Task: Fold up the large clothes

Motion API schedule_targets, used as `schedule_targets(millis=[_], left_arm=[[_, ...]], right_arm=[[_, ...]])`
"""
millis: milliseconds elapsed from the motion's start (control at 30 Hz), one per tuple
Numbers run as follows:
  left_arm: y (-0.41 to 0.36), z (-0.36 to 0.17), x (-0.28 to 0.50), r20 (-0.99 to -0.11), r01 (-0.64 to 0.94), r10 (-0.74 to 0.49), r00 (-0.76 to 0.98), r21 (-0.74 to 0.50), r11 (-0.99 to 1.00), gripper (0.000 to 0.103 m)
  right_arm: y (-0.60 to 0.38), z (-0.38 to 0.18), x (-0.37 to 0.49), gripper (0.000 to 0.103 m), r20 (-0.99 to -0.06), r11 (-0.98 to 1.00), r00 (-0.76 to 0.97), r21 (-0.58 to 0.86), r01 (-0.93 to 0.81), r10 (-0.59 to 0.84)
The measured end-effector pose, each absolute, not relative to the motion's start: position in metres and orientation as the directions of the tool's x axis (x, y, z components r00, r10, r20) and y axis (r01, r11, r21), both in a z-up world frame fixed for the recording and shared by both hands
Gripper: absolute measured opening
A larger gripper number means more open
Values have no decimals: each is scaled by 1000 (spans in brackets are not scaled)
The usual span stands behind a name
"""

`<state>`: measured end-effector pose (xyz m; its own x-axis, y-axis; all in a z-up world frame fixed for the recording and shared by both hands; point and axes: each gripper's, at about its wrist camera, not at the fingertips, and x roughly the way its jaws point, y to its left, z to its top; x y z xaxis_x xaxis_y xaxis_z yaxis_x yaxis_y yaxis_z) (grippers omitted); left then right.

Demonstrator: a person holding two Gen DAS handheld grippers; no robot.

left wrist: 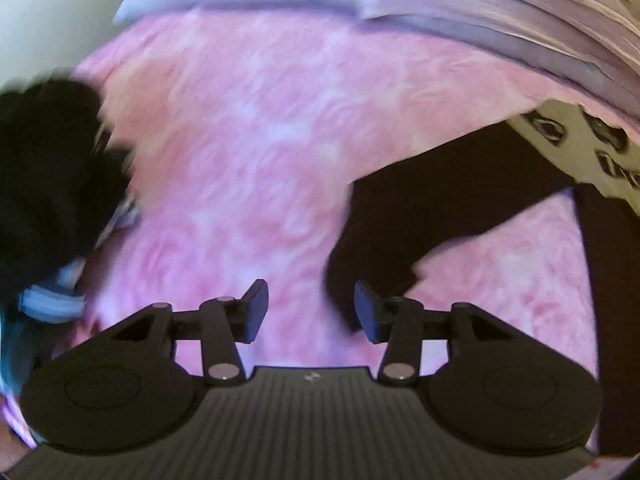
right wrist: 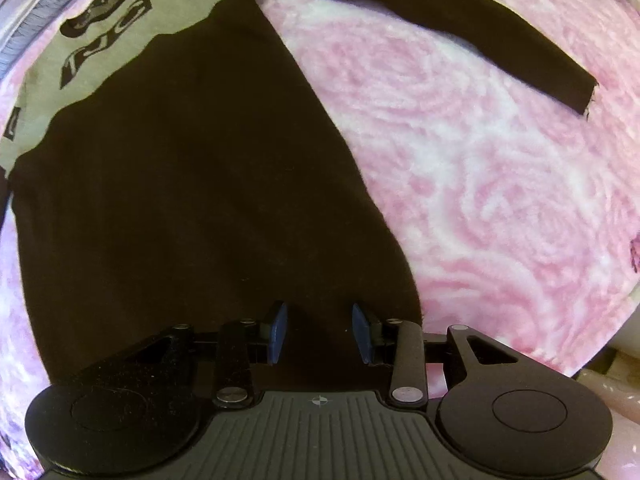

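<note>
Shirt (right wrist: pixel 192 184) flat on pink blanket (right wrist: pixel 500 184); sleeve (right wrist: pixel 500 40) outstretched, blanket bare alongside.

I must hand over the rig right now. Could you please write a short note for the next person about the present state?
Left gripper: open, empty, above the pink blanket, next to a black sleeve.
Right gripper: open, empty, over the black garment.
Garment lies spread on the blanket, one long sleeve stretched out, its printed green part at the far end.
Done: laid out flat, no fold visible.
Left: fold the sleeves in, then the body.
</note>
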<state>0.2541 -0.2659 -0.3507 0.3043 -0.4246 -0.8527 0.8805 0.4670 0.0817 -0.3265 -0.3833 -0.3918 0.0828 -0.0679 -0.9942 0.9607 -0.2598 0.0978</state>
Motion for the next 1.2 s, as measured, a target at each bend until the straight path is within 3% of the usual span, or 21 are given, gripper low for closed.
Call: schedule_targets(millis=[133,200,367,500,700,867,1067,1200], left_arm=[[-292,-371,223,-856,948,-431,285,186,258,54],[-302,-383,221,-849,929,-391,357,280,240,49],[-296,-382,296,-808,677,-166,565,339,654,41],[-287,-366,298,-778,655,-155,609,383,651,42],[-296,-364,228,-885,810,-284,370,157,566,45],[-316,-365,147,-920,861,-360,153,-54,505,48],[-332,-354,70,-915,868,-381,135,-76,491,50],[-336,-355,36,-912,849,-382,149,-80,523,51]], right_arm=[[-385,-391,-314,34,-993,-241,99,112,964,-68],[-386,-389,-309,34,-993,-220,98,112,969,-72],[-381,-383,-315,34,-993,-224,74,94,970,-93],[-372,-388,-335,34,-990,-291,82,111,950,-110],[-363,-391,-386,34,-964,-416,110,206,886,-242],[-360,-386,-454,34,-939,-458,50,212,863,-341],[-359,-388,-585,34,-813,-640,181,555,531,-554],[-391,-388,-633,34,-805,-588,152,534,608,-573]])
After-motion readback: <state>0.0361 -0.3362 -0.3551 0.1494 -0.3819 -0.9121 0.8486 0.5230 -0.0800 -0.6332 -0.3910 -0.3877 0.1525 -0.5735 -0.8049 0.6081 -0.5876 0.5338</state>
